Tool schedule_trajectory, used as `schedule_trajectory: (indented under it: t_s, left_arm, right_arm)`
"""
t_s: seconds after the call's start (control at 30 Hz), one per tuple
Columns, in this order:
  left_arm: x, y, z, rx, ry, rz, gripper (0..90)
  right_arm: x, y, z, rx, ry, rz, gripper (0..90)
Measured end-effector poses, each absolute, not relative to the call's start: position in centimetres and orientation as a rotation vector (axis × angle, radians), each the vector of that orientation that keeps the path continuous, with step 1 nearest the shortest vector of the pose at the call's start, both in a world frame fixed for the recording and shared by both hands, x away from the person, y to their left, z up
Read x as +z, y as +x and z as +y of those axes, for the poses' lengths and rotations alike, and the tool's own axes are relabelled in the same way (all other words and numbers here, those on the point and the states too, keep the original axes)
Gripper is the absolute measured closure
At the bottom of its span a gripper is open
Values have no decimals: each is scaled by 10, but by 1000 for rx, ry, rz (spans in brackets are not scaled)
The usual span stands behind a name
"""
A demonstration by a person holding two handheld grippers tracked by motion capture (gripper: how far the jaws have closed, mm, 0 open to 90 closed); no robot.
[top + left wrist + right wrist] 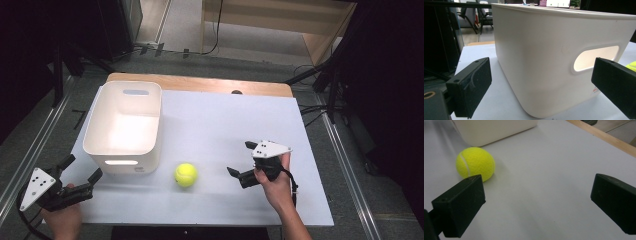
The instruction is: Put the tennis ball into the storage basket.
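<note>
A yellow tennis ball (186, 175) rests on the white table top (220, 125), just right of the near end of a white plastic bin (123, 125). My right gripper (242, 157) is open, a short way right of the ball, jaws pointing left. In the right gripper view the ball (475, 164) sits beyond the left jaw, with the bin (494, 130) behind it. My left gripper (81, 167) is open at the table's near left corner, close to the bin. The left gripper view has the bin's handle slot (596, 58) just ahead, and a sliver of the ball (632, 66).
A wooden strip (200, 83) runs along the table's far edge. Metal rails (35, 145) flank the table on both sides. Dark equipment and cables stand on the floor beyond. The white surface between the ball and the right edge is bare.
</note>
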State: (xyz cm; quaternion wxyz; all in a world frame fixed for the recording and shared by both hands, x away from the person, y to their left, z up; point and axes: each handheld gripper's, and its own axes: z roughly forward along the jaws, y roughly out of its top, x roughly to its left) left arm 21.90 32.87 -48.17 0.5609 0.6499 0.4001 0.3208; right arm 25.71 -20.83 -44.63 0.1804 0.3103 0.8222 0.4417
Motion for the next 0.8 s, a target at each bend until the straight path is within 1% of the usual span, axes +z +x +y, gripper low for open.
schedule_trajectory:
  t_s: [0.8]
  left_arm:
    - [-482,219,329,752,1523,946,28]
  right_arm:
    - [-445,267,-173,1272,800,2403,0]
